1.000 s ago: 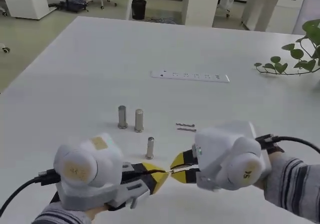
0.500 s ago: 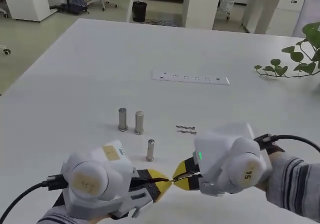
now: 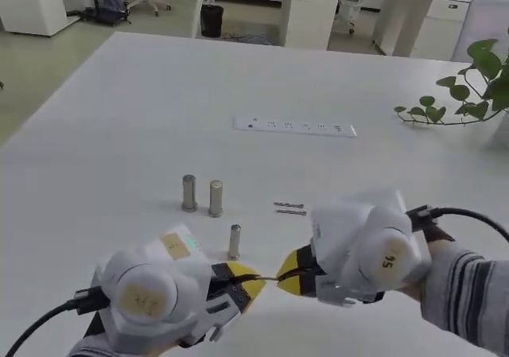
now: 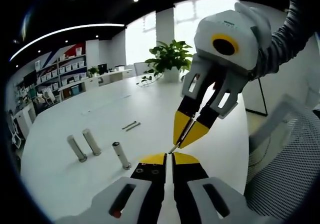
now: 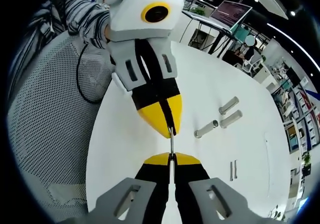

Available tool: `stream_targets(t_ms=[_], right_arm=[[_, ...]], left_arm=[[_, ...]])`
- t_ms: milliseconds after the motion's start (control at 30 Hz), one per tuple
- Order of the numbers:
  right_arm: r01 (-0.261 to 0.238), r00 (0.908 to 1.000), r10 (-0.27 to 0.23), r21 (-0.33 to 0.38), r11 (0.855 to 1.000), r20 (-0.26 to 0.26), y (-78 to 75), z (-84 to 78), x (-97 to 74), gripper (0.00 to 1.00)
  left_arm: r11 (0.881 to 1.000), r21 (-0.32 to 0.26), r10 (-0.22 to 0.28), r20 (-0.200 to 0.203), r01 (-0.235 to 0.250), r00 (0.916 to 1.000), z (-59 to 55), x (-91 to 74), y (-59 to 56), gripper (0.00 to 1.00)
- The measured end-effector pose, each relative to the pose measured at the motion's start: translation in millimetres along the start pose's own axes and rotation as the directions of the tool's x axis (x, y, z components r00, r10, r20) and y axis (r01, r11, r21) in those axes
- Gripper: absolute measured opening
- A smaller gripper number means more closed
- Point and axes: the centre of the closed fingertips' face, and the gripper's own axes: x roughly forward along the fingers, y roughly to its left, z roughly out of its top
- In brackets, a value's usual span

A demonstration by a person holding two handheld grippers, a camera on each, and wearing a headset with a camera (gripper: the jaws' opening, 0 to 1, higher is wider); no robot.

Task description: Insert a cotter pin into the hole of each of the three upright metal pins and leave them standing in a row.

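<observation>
Two hand-held grippers, head view: the left hand-held gripper (image 3: 248,281) and the right hand-held gripper (image 3: 286,277) meet tip to tip low over the white surface (image 3: 119,134), each pinched narrow on one end of a cotter pin (image 3: 268,277)
Metal pins, head view: three metal pins (image 3: 215,198) stand upright, two side by side farther off, the third nearer, just beyond the yellow tips
Spare cotter pins, head view: two spare cotter pins (image 3: 289,208) lie flat to the right of the uprights; a power strip (image 3: 294,126) and a plant (image 3: 469,87) sit well beyond
Left gripper view: the left hand-held gripper (image 4: 170,157) has its jaws nearly together on the cotter pin (image 4: 175,146); the right hand-held gripper (image 4: 184,136) reaches in from above, clamped on the other end; the metal pins (image 4: 92,141) stand to the left
Right gripper view: the right hand-held gripper (image 5: 170,158) grips the cotter pin (image 5: 171,141), which runs straight into the closed tips of the left hand-held gripper (image 5: 169,126); the metal pins (image 5: 206,129) and the spare cotter pins (image 5: 232,170) are off to the right
</observation>
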Motion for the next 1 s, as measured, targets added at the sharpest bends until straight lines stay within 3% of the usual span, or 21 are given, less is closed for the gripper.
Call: stream_targets(t_ms=[133, 233, 400, 600, 767, 1000], right_arm=[[0.068, 0.9972, -0.065, 0.075, 0.995, -0.036, -13.1, -4.3, -4.1, 0.00], [0.102, 0.9939, -0.096, 0.126, 0.987, -0.054, -20.5, -5.9, -6.2, 0.00], [0.141, 0.9882, -0.129, 0.156, 0.978, -0.083, -29.6, -6.0, -9.6, 0.00], [0.159, 0.9836, -0.143, 0.152, 0.976, -0.110, -37.1, -7.8, -6.5, 0.00], [0.172, 0.9789, -0.157, 0.111, 0.979, -0.131, -46.4, -10.7, -0.9, 0.00], [0.183, 0.9749, -0.167, 0.108, 0.977, -0.147, -62.6, -13.7, 11.0, 0.00]], left_arm=[[0.999, -0.030, 0.035, 0.007, -0.035, 0.9994, 0.1, -0.4, 6.6, 0.09], [0.997, -0.020, 0.072, -0.002, -0.072, 0.9974, -2.2, -1.2, 12.7, 0.11], [0.989, -0.072, 0.132, 0.024, -0.130, 0.9909, -2.2, -3.7, 26.4, 0.18], [0.974, -0.114, 0.201, 0.018, -0.198, 0.9794, -4.8, -7.6, 46.8, 0.23], [0.970, -0.113, 0.215, 0.001, -0.214, 0.9766, -6.0, -7.7, 55.4, 0.25], [0.966, -0.117, 0.231, -0.021, -0.232, 0.9727, -9.2, 1.5, 70.3, 0.26]])
